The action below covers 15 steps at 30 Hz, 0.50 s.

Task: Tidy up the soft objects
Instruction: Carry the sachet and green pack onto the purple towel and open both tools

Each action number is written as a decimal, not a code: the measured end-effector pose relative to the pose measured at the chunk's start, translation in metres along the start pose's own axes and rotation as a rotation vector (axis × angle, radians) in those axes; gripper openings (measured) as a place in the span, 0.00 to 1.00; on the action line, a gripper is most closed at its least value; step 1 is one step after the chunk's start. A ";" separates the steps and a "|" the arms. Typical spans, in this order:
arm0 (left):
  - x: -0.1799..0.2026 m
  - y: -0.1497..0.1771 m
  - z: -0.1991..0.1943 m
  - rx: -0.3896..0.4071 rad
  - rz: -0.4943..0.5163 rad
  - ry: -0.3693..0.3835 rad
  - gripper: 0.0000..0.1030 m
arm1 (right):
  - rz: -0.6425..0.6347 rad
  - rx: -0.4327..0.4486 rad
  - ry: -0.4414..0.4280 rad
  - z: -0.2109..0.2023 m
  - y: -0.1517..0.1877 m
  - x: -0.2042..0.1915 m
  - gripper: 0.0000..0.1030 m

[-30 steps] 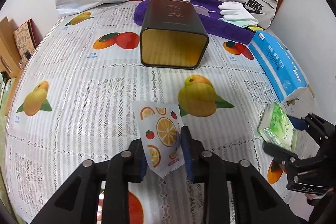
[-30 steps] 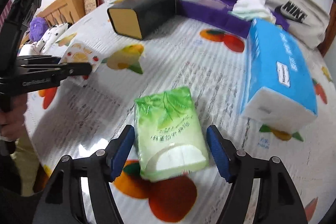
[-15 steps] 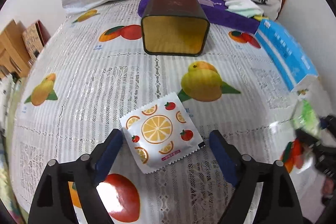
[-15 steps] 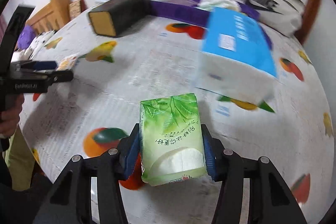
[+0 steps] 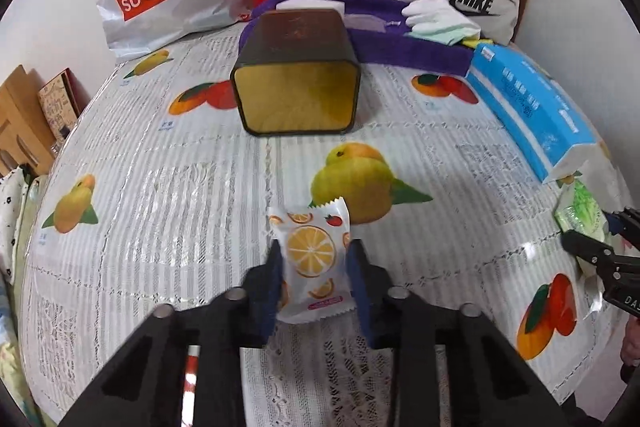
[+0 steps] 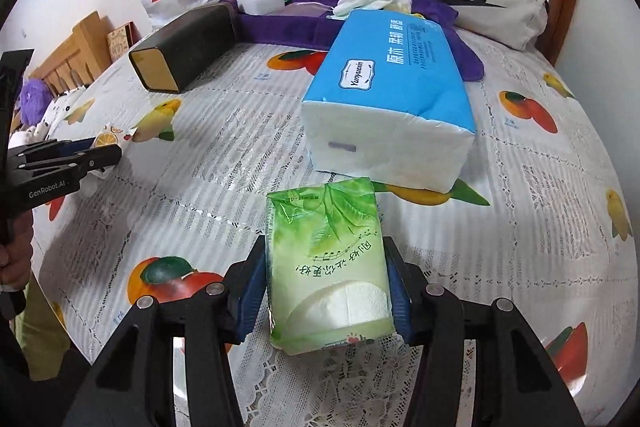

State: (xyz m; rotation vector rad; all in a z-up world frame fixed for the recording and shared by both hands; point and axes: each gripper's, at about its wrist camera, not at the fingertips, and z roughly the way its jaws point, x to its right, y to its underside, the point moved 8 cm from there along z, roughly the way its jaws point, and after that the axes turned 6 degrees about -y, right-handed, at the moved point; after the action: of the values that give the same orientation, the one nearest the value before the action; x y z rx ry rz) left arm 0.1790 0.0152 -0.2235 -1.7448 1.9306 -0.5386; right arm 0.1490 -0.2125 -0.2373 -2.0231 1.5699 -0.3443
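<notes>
Fruit-print table (image 5: 160, 187): dark tin (image 5: 296, 83) lying on its side at the far end. Your right gripper (image 6: 326, 291) clamps the green tissue pack (image 6: 328, 267). Your left gripper (image 5: 316, 277), jaws just closed, pinches the orange-slice sachet (image 5: 312, 259).

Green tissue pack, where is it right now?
Right wrist view, bottom centre: the green tissue pack sits clamped in the right tool, just in front of the blue tissue pack.
</notes>
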 end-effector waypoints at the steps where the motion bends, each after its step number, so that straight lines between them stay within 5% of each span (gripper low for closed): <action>1: 0.000 0.000 0.000 -0.004 -0.007 0.019 0.14 | 0.001 -0.002 0.002 0.000 0.000 0.000 0.51; 15: 0.008 -0.020 -0.021 0.029 -0.017 0.116 0.07 | 0.024 0.013 -0.053 -0.018 -0.010 -0.002 0.51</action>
State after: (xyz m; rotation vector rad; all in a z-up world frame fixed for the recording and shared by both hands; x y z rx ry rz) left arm 0.1826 0.0041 -0.1957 -1.7484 1.9773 -0.6851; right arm 0.1474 -0.2138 -0.2161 -1.9861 1.5541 -0.2885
